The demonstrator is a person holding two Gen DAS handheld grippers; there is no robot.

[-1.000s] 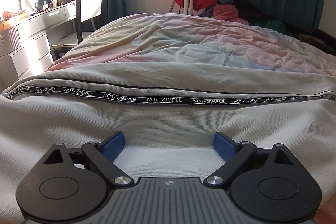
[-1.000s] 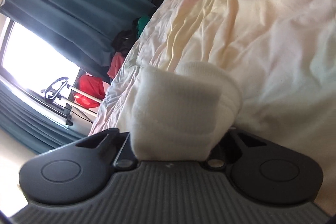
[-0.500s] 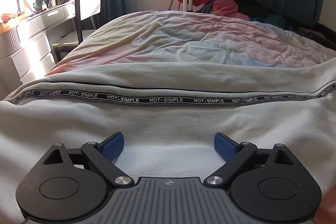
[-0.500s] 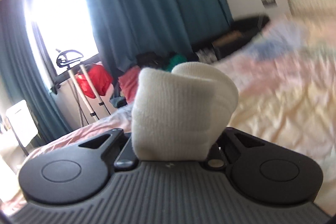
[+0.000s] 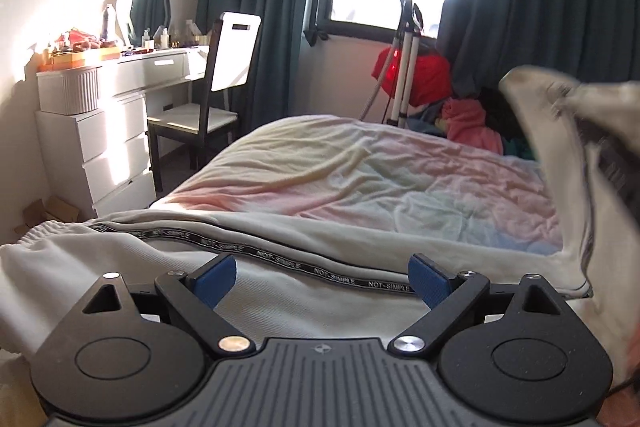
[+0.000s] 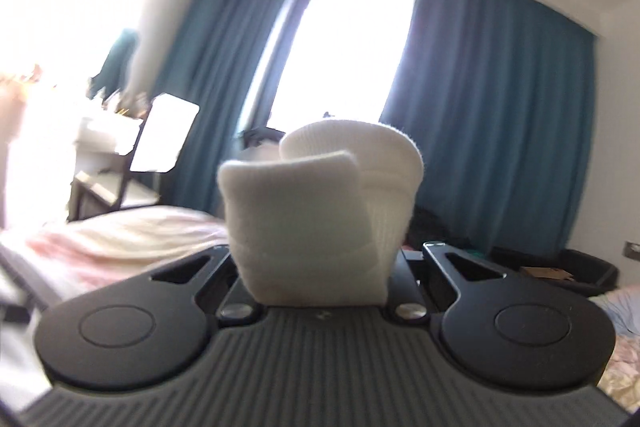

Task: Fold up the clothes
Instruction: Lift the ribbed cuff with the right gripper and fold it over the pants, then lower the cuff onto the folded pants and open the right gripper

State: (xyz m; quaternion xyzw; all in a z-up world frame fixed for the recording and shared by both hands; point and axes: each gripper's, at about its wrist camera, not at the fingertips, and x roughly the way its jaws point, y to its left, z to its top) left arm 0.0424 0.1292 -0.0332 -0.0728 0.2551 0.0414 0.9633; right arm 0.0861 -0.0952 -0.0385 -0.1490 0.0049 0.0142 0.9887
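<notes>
Cream sweatpants [image 5: 304,307] with a black "NOT-SIMPLE" side stripe [image 5: 280,259] lie across the near edge of the bed. My left gripper [image 5: 322,281] hovers just above them, open and empty, its blue pads spread wide. At the right of the left wrist view one end of the pants [image 5: 576,131] is raised in the air and blurred. My right gripper [image 6: 320,251] is shut on that end, a thick cream cuff [image 6: 316,211] bunched between the fingers and hiding their tips. It is held high, facing the window.
The bed has a pastel crumpled cover [image 5: 360,179]. A white dresser [image 5: 108,131] with a mirror and a chair [image 5: 208,107] stand at the left. A stand and a pile of red and pink clothes [image 5: 440,99] sit under the window with teal curtains [image 6: 492,107].
My right gripper has swung up from the bed with the cuff, now level and high. The lifted end now shows in the left wrist view. My left gripper has tilted upward and stayed open.
</notes>
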